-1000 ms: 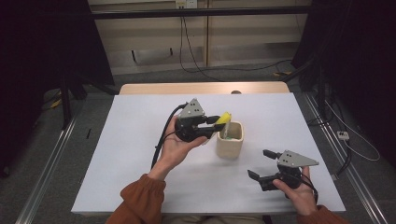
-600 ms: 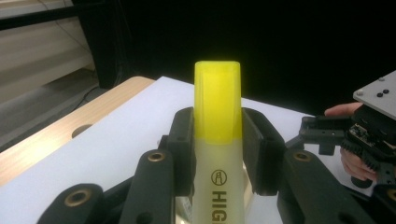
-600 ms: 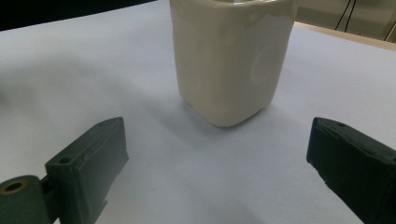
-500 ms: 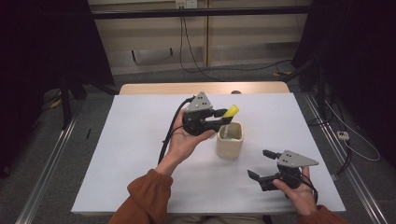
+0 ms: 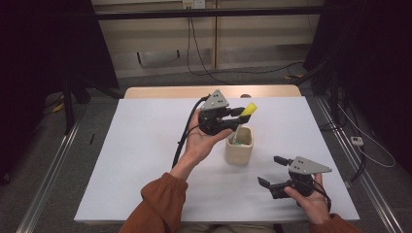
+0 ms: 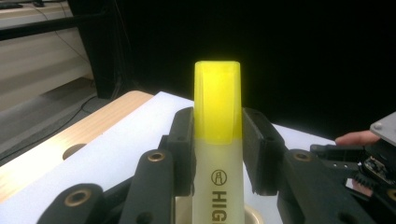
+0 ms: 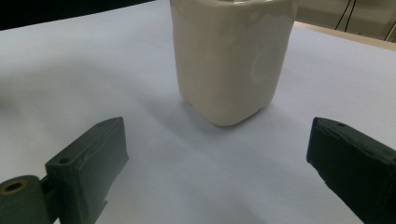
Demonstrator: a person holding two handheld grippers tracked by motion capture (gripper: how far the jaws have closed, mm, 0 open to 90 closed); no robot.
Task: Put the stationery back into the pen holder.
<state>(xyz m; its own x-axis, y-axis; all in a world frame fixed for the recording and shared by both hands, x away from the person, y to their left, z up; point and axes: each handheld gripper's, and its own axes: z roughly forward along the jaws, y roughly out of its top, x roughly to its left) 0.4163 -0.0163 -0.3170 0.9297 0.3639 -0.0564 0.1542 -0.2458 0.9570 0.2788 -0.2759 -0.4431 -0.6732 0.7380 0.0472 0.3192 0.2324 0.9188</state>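
Observation:
A yellow highlighter (image 5: pixel 248 110) with a translucent yellow cap (image 6: pixel 217 100) is clamped between the jaws of my left gripper (image 5: pixel 236 113), which is held up above the cream ceramic cup (image 5: pixel 239 144). The highlighter tilts up to the right, its lower end just over the cup's mouth. In the left gripper view the pen's pale barrel (image 6: pixel 218 186) bears black lettering. My right gripper (image 5: pixel 273 171) rests low near the table's front right, open, with the cup (image 7: pixel 231 56) ahead of its wide-spread jaws and nothing between them.
The white table (image 5: pixel 145 160) has a bare wooden strip (image 5: pixel 165 92) along its far edge. A black cable (image 5: pixel 182 141) trails from my left gripper down over the table. Metal rails (image 5: pixel 46 179) run along the floor on both sides.
My left gripper has risen and moved slightly away with the highlighter, drawing it up out of the cup. My right gripper has stayed still.

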